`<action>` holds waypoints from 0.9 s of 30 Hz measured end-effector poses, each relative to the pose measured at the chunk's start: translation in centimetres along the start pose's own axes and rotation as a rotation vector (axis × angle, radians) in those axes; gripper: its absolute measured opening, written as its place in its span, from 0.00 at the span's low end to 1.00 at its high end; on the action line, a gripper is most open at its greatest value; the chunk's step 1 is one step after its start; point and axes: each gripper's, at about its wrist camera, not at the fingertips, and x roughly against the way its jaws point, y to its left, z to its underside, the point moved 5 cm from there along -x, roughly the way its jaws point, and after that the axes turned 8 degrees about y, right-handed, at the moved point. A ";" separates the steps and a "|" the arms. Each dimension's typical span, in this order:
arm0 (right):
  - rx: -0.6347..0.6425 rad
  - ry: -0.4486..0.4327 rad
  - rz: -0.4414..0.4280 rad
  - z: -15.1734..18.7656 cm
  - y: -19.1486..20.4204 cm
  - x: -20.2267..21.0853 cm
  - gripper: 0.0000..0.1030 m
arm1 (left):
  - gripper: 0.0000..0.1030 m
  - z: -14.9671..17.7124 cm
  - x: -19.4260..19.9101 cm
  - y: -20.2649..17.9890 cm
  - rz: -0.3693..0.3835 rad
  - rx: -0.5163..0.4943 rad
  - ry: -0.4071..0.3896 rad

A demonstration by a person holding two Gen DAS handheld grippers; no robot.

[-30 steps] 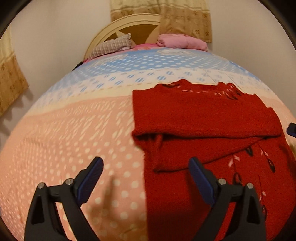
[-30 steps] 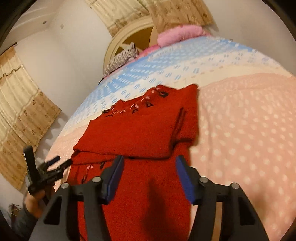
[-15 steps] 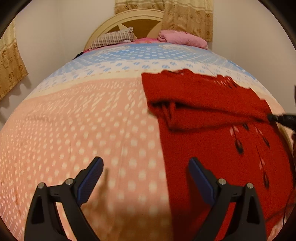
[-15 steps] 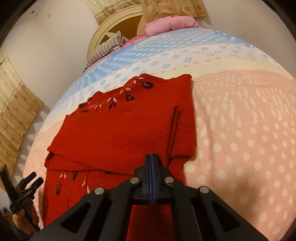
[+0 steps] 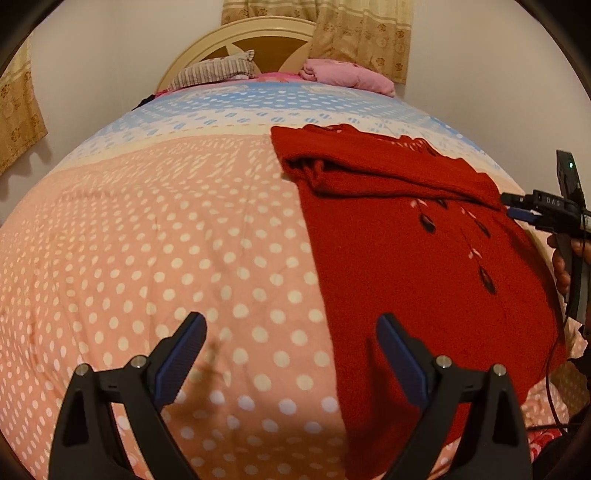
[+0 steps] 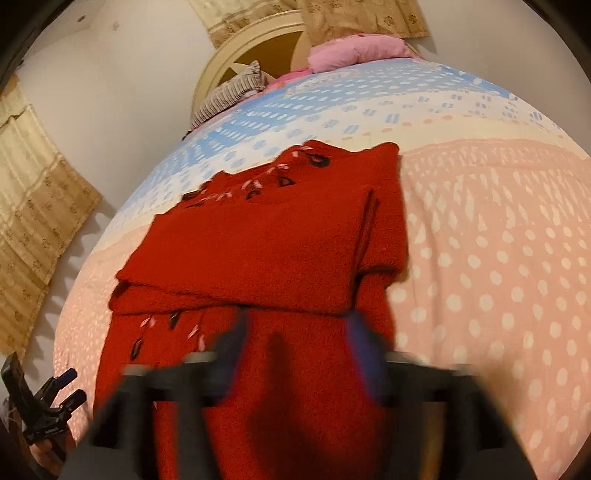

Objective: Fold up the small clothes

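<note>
A red knitted garment (image 5: 406,258) with small dark and pink leaf marks lies flat on the bed, its sleeves folded across the upper part (image 6: 258,251). My left gripper (image 5: 290,325) is open over the dotted bedspread, its right finger (image 5: 399,354) above the garment's left edge, with nothing between the fingers. My right gripper (image 6: 297,325) is blurred and hovers over the garment's lower half. Its jaws are opening and the cloth lies below them, not pinched. Each gripper also shows in the other's view: the right gripper (image 5: 517,206) and the left gripper (image 6: 70,387).
The bed (image 5: 147,240) has a pink dotted cover turning blue and white towards the headboard (image 5: 258,33). A striped pillow (image 5: 214,72) and a pink bundle (image 5: 347,74) lie at the head. Curtains (image 6: 33,206) hang on the walls. A hand (image 5: 565,266) holds the right gripper.
The left gripper has drawn away leftwards, so the garment now sits further right in its view. The right gripper shut half a second ago and now stands apart again.
</note>
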 end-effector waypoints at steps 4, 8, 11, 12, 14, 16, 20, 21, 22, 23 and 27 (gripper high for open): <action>0.021 0.008 -0.016 1.0 0.7 0.7 0.65 | 0.93 0.0 0.0 -0.3 -0.007 -0.009 -0.007; 0.033 0.008 -0.003 2.0 1.0 1.1 0.65 | 0.93 0.2 -0.3 -0.3 -0.009 -0.013 0.002; 0.037 0.014 0.003 2.7 1.2 1.2 0.65 | 0.93 0.3 -0.8 -0.3 -0.013 -0.011 0.012; 0.038 0.015 0.004 3.0 1.3 1.3 0.65 | 0.93 0.3 -0.9 -0.2 -0.009 -0.009 0.014; 0.043 0.018 -0.001 3.6 1.5 1.5 0.65 | 0.93 0.5 -1.0 -0.2 -0.008 -0.007 0.018; 0.047 0.019 0.013 4.3 1.6 1.6 0.65 | 0.93 0.6 -1.1 -0.1 -0.004 -0.006 0.022; 0.045 0.003 0.021 5.3 1.3 1.9 0.65 | 0.93 0.8 -1.1 -0.3 0.002 -0.008 0.026; 0.045 0.001 0.021 5.5 1.2 2.0 0.65 | 0.93 0.8 -1.1 -0.4 0.002 -0.010 0.027; 0.044 0.000 0.020 5.6 1.2 2.0 0.65 | 0.93 0.9 -1.1 -0.4 0.004 -0.012 0.027; 0.043 0.001 0.020 5.7 1.1 2.0 0.65 | 0.93 0.9 -1.0 -0.5 0.006 -0.016 0.028; 0.047 0.004 0.006 6.3 0.8 2.1 0.66 | 0.93 1.0 -1.0 -0.7 0.023 -0.016 0.031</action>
